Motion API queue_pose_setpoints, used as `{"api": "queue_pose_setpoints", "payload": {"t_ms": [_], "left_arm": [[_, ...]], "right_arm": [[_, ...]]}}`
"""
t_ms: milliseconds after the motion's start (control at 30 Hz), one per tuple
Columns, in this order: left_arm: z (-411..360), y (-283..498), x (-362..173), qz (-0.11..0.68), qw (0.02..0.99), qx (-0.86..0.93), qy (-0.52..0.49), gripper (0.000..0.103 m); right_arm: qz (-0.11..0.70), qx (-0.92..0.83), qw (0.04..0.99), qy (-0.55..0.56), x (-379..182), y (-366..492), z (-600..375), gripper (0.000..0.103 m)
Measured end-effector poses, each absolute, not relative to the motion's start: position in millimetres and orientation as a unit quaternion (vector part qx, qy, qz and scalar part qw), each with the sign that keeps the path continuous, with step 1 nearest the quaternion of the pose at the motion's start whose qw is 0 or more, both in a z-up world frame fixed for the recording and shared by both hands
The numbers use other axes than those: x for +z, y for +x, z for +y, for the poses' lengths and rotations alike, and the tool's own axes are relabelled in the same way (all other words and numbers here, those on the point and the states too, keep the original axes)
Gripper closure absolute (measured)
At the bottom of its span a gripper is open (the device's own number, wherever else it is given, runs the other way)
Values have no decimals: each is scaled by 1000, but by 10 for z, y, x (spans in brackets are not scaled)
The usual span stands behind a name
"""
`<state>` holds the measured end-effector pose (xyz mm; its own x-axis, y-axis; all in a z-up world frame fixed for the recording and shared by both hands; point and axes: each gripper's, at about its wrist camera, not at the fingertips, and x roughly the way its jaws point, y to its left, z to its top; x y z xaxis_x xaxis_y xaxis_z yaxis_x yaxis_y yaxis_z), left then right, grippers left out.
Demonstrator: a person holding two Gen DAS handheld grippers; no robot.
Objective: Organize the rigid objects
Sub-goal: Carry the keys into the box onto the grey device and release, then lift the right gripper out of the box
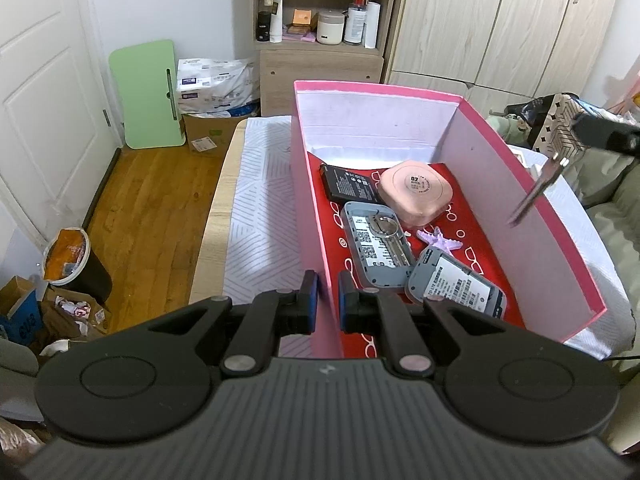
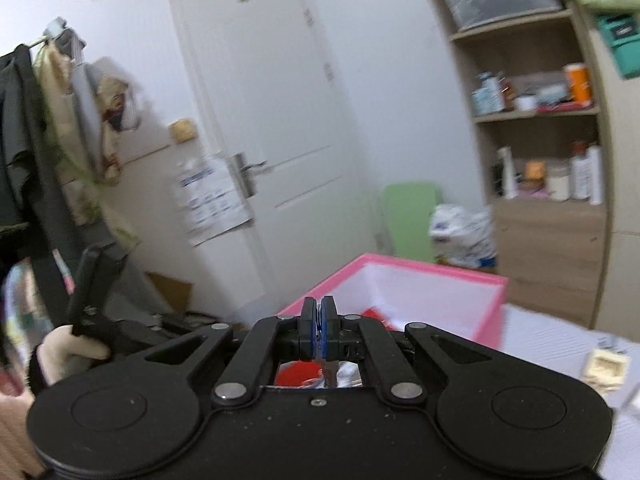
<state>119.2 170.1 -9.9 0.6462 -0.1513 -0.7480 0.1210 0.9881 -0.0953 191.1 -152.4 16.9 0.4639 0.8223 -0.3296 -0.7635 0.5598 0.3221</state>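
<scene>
An open pink box [image 1: 560,216] lined with red paper stands on the table. Inside lie a black battery [image 1: 348,186], a pink rounded case [image 1: 416,192], two grey devices [image 1: 376,248] [image 1: 456,288], one with a key ring on it, and a lilac starfish [image 1: 440,240]. My left gripper [image 1: 328,300] is shut on the box's near left wall. Above the box's right wall, my right gripper [image 1: 562,160] is shut on a metal key [image 1: 536,192] that hangs blade down. In the right wrist view the right gripper [image 2: 319,312] is shut, with the key [image 2: 327,370] showing below its pads.
The table carries a white patterned cloth [image 1: 260,216]. A small cream object [image 2: 604,368] lies on it right of the box. A bin [image 1: 76,264] and cardboard sit on the wooden floor to the left. A shelf unit [image 1: 320,20] and wardrobe [image 1: 500,20] stand behind.
</scene>
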Motion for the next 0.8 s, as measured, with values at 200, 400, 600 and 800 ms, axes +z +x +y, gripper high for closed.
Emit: {"api": "queue_pose_setpoints", "payload": {"t_ms": [200,400,600,800], "left_arm": [[1729,1188,-107,412,907,-81,-24,94],[1739,1194,-112,411,908,-85,-24,94],[1750,1191,-118,409,908,-86,-25,94],[1746,1191,-118,409,908,-86,-27,94]], "right_arm": [[267,489,829,46,29,1911,-1212,100],[312,476,822,12,-216,1935,-1068,100],[328,459,826,-8,-285,1946,-1085,96],[308,455,835,29,-156,1979,-1296,93]]}}
